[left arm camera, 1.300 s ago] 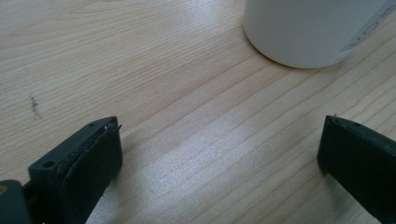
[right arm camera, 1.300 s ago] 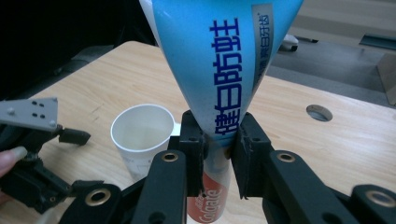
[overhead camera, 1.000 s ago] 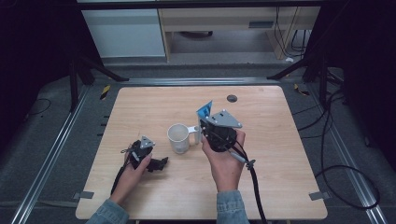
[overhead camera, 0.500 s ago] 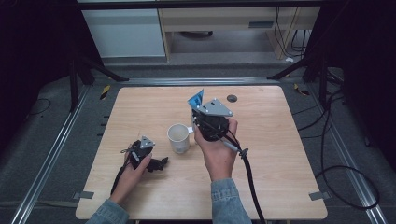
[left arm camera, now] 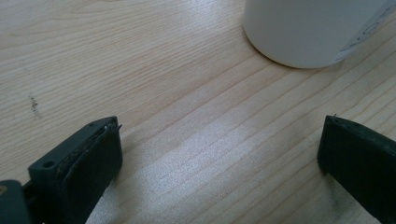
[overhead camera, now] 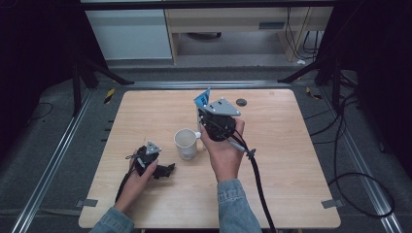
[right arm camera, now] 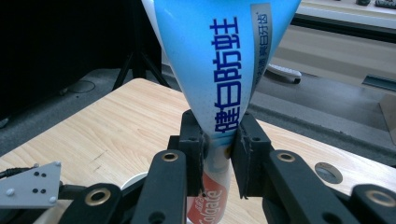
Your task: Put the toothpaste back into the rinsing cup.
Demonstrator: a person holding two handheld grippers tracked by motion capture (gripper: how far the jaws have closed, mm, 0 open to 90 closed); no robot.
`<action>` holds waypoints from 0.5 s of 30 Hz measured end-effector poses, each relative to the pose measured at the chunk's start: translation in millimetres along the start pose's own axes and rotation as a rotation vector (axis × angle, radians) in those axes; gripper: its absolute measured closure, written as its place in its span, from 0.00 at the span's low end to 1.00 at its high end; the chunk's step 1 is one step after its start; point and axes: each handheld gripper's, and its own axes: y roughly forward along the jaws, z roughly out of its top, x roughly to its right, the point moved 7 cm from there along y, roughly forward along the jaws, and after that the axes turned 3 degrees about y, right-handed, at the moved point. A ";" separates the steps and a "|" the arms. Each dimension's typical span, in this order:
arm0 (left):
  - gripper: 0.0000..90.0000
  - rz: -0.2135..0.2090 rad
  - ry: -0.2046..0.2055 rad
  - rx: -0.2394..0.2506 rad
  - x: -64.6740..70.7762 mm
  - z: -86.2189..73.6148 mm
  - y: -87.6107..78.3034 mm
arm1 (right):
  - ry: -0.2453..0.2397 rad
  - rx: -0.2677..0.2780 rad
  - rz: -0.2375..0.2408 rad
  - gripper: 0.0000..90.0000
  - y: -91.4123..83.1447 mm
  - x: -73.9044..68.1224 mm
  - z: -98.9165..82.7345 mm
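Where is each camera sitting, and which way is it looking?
High view: above the person's side, looking forward and down on the table; both forearms, left gripper and right gripper show.
Left gripper view: on that gripper, low over the wood, facing the white cup; its open jaws show.
Right gripper view: on that gripper, looking across the table's far edge; its jaws clamp the toothpaste tube.
Shared: the high and left gripper views both show the cup.

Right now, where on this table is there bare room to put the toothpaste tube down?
The right half of the table, right of the right claw that grips the toothpaste tube, is bare apart from a small dark disc near the far edge. The far-left corner is free too. It is crowded around the white mug and the left claw.
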 end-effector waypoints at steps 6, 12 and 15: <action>0.00 -0.001 -0.002 0.000 0.1 0.0 0.0 | 0.012 0.000 0.013 0.84 5.9 -0.3 0.1; 0.00 -0.001 -0.001 0.000 0.1 0.0 0.0 | 0.025 -0.007 0.031 0.84 12.5 -3.8 -1.6; 0.00 0.000 -0.002 0.000 0.2 0.0 0.0 | 0.022 -0.001 0.031 0.84 12.7 -5.6 0.4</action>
